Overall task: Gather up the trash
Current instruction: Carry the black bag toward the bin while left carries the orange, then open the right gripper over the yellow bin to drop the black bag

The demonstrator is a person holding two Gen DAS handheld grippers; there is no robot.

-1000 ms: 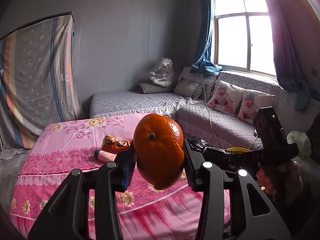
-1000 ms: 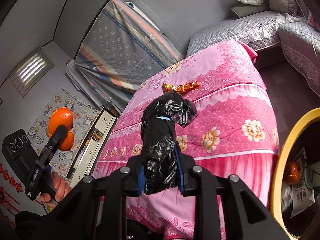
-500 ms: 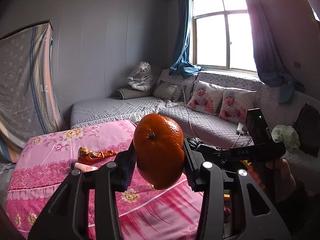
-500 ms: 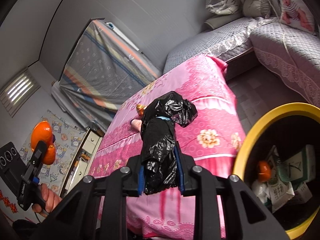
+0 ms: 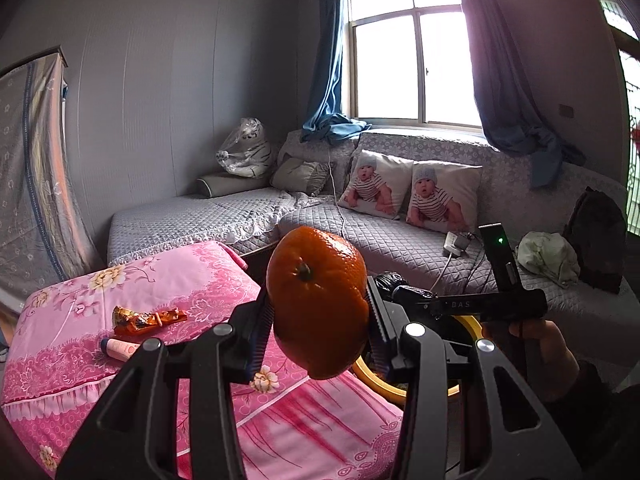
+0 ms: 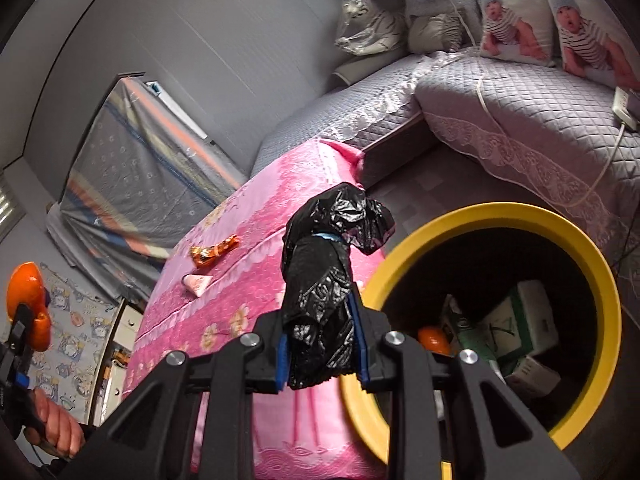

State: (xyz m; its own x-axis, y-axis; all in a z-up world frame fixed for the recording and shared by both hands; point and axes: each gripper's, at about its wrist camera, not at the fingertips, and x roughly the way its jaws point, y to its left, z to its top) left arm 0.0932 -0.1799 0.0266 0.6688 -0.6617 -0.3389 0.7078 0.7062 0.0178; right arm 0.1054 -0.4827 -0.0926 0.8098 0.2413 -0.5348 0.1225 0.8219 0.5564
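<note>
The left gripper [image 5: 318, 320] is clamping an orange [image 5: 318, 304] between its pads, holding it in the air above the near edge of a pink bedspread [image 5: 80, 344]. The right gripper [image 6: 322, 344] is squeezing a crumpled black bag [image 6: 324, 292] between its blue pads, its jaws closed tight on the plastic, with the bag's knotted top sticking up past the fingertips.

Using the yellow bin [image 6: 592, 280] as the landmark: the bag is hanging just left of the bin's rim in the right wrist view, over the strip where the bedspread meets the bin. The bin is standing on the floor, close against the bed's foot corner, and is already holding cartons [image 6: 516, 328] and another orange [image 6: 432, 340]. Farther from the bin, on the bedspread, an orange wrapper [image 6: 212, 252] is lying next to a small pink tube [image 6: 198, 282]; the two are close together but whether they are touching is unclear. Beyond the bin, a grey quilted sofa [image 5: 400, 236] is running under the window [image 5: 416, 48], with two baby-print pillows [image 5: 412, 196] propped on it.

In the left wrist view, the person's hand [image 5: 540, 344] is gripping the right tool's handle above the bin.
</note>
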